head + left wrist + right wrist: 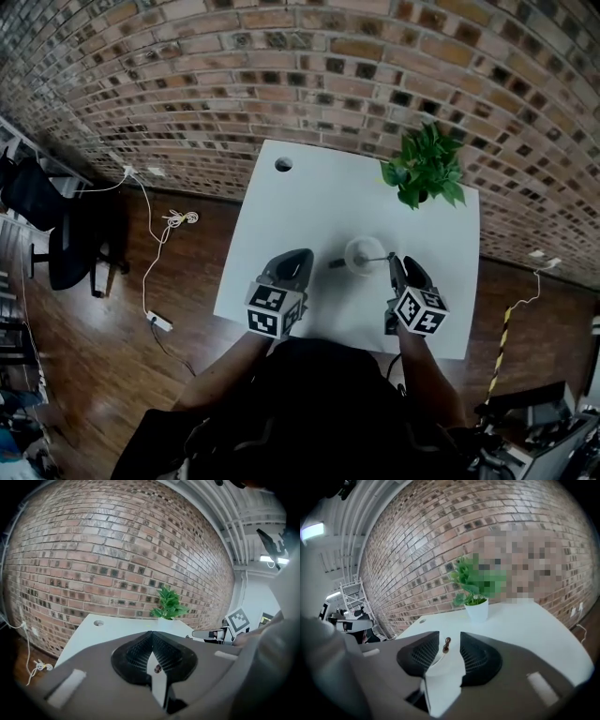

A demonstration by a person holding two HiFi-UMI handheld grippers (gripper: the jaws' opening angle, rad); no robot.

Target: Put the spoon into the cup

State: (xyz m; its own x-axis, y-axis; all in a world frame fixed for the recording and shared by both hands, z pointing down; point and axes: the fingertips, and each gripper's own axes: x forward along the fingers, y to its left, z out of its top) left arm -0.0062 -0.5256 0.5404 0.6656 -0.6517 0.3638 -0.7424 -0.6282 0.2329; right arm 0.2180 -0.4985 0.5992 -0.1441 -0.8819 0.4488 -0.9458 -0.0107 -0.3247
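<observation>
Task appears done: spoon (375, 257) rests in white cup (351, 247), frame centre, handle over rim; R gripper (394, 262) jaws apart, empty, beside cup; L gripper (298, 256) jaws together, idle; only withdrawal left.

Left gripper (300, 255), jaws together; right gripper (394, 264) beside it, jaws apart.

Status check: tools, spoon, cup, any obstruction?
Left tool shut, empty. Right tool open, empty. Spoon in cup, handle over rim. Plant far off, not in the way.
</observation>
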